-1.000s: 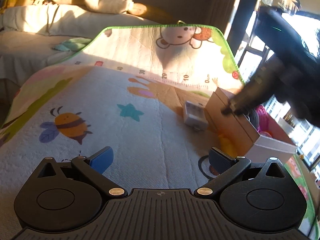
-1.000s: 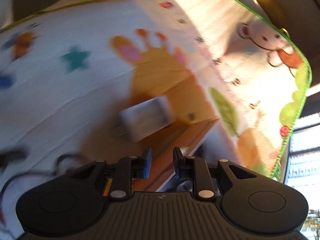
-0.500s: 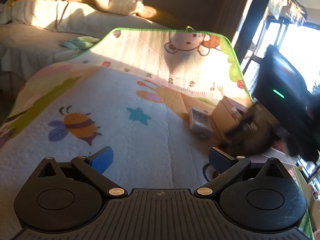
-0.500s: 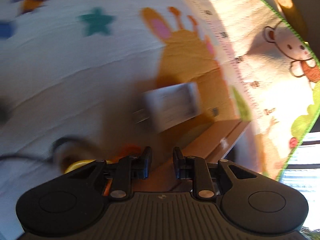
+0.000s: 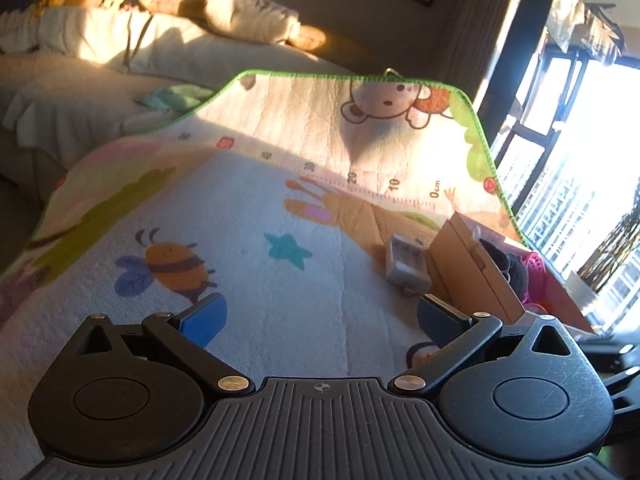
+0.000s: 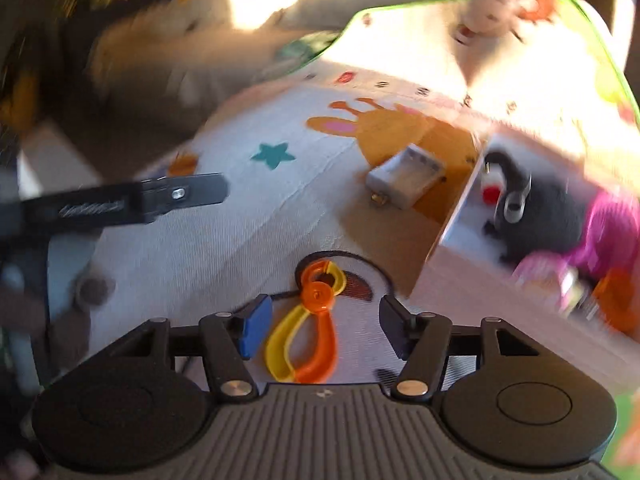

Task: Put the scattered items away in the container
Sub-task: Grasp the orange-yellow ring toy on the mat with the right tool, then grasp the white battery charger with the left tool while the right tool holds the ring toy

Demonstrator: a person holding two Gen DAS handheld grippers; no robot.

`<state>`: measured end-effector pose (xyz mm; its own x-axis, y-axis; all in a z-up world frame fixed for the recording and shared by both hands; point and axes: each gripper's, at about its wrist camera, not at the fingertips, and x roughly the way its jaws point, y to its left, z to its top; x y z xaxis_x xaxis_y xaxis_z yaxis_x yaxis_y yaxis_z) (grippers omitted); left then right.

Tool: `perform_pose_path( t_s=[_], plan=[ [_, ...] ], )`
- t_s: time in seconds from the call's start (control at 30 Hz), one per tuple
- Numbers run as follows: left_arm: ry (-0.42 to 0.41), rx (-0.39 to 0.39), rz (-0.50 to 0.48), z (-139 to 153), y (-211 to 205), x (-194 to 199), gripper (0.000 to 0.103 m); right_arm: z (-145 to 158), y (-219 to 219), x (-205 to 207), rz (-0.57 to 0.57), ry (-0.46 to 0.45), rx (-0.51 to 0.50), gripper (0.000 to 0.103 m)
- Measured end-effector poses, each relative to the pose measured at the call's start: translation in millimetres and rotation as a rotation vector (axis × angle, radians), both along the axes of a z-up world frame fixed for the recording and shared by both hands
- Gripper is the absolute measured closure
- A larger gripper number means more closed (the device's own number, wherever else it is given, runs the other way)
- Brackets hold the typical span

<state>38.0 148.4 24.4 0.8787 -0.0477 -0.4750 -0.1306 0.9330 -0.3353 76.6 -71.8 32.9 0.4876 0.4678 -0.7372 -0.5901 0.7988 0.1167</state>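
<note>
Your right gripper (image 6: 320, 326) is spread wide with the orange-and-yellow toy scissors (image 6: 310, 324) lying on the play mat (image 6: 224, 236) between its fingers, ungripped. Your left gripper (image 5: 322, 318) is also spread, holding nothing. The white battery charger (image 6: 406, 178) lies just beside the cardboard box (image 6: 456, 236).

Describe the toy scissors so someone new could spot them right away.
Find the cardboard box on the play mat. Just outside its near corner lie the toy scissors, between the right gripper's open jaws. Unlike the grey charger nearby, they are translucent orange and yellow.
</note>
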Motion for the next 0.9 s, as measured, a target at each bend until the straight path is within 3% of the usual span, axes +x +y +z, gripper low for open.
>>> perform_pose_path(
  t_s=[0.2,0.3,0.43,0.57,0.63,0.7,0.73,0.83,0.9],
  plan=[
    [-0.027,0.148,-0.033,11,-20,-3,0.000,-27,10,3,-0.025,-0.088,0.010,0.077],
    [-0.006,0.194,-0.093,13,-33,11,0.000,-25,-3,-5,-0.013,-0.094,0.028,0.082],
    [0.028,0.231,-0.185,11,-51,46,0.000,-24,-46,-24,-0.086,-0.130,0.047,0.082],
    [0.097,0.214,-0.281,1,-66,91,0.000,-26,-103,-38,-0.246,-0.143,0.067,0.083],
    [0.117,0.225,-0.284,-5,-74,109,0.002,-28,-127,-42,-0.315,-0.141,0.091,0.083],
    [0.120,0.264,-0.294,-9,-84,123,0.016,-32,-143,-43,-0.353,-0.143,0.118,0.083],
    [0.125,0.285,-0.305,-10,-89,130,0.028,-34,-148,-42,-0.366,-0.141,0.136,0.083],
    [0.131,0.324,-0.320,-16,-100,147,0.009,-41,-160,-39,-0.392,-0.128,0.198,0.082],
    [0.135,0.351,-0.303,-20,-102,155,0.011,-47,-162,-34,-0.410,-0.118,0.217,0.082]
  ],
)
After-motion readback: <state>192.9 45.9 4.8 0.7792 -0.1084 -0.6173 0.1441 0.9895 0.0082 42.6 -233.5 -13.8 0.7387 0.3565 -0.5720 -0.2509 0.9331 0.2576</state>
